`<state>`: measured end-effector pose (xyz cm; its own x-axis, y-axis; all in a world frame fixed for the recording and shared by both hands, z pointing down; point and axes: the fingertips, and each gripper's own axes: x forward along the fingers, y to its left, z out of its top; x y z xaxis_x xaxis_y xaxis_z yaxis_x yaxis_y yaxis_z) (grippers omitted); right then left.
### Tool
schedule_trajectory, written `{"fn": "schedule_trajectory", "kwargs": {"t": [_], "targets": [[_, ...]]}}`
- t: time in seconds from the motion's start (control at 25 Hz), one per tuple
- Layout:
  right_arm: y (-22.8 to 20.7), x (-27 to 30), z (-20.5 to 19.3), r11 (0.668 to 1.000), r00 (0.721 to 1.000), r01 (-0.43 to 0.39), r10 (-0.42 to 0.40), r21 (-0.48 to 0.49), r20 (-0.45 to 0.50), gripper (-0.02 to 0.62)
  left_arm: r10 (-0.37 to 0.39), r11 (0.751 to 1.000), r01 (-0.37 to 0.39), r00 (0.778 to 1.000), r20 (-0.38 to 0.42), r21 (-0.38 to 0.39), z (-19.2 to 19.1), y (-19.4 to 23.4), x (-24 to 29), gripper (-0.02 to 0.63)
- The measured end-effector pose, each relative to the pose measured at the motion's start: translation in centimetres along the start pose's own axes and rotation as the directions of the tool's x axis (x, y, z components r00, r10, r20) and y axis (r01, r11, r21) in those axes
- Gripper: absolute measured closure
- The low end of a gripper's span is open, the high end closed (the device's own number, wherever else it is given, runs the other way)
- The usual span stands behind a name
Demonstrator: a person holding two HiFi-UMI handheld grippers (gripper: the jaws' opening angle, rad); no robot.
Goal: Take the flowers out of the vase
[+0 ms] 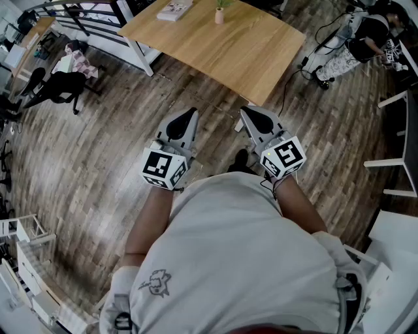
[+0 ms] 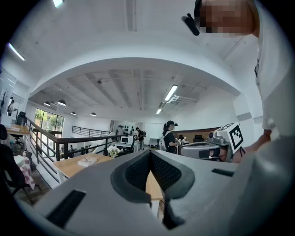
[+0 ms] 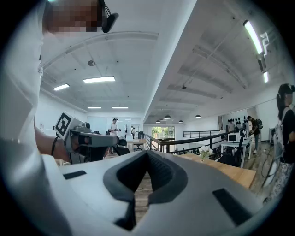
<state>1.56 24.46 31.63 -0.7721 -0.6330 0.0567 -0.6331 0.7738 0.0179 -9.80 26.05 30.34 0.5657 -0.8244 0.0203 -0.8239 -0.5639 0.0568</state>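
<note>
Well short of the desk (image 1: 215, 49), the left gripper (image 1: 189, 113) and right gripper (image 1: 246, 111) point level, fingers (image 2: 138, 173) together on nothing; the flowers (image 2: 113, 150) stand in the vase (image 1: 219, 15) there

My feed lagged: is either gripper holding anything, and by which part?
Nothing is held. The left gripper and the right gripper are both shut and empty; the flowers stand in the vase on the table.

The person wears a pale grey printed T-shirt (image 1: 228, 261); the grey left gripper (image 1: 188, 115) and right gripper (image 1: 248, 113) bear black-and-white marker cubes (image 1: 163, 168).
</note>
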Motion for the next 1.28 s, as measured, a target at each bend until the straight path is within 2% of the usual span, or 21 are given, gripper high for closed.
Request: {"fn": "schedule_trajectory", "kwargs": {"t": [0.48, 0.72, 1.04, 1.28], "targets": [[-2.4, -0.4, -0.5, 0.999, 0.999, 0.052, -0.052, 0.011, 0.001, 0.592, 0.026, 1.0, -0.026, 1.0, 0.004, -0.006, -0.4, 1.2, 0.3, 0.601], [-4.1, 0.6, -0.6, 0.999, 1.0, 0.031, -0.031, 0.013, 0.0, 0.591, 0.034, 0.999, -0.034, 0.999, -0.002, -0.015, -0.7, 2.3, 2.2, 0.601], [-9.8, 3.2, -1.5, 0.998, 0.999, 0.036, -0.036, 0.041, 0.0, 0.589, 0.058, 0.998, -0.058, 0.998, -0.013, -0.015, -1.3, 4.5, 7.2, 0.601], [-16.4, 6.7, -1.9, 0.999, 1.0, 0.011, -0.01, 0.045, -0.02, 0.588, 0.099, 0.994, -0.101, 0.995, -0.023, -0.05, -1.8, 7.8, 13.3, 0.601]]}}
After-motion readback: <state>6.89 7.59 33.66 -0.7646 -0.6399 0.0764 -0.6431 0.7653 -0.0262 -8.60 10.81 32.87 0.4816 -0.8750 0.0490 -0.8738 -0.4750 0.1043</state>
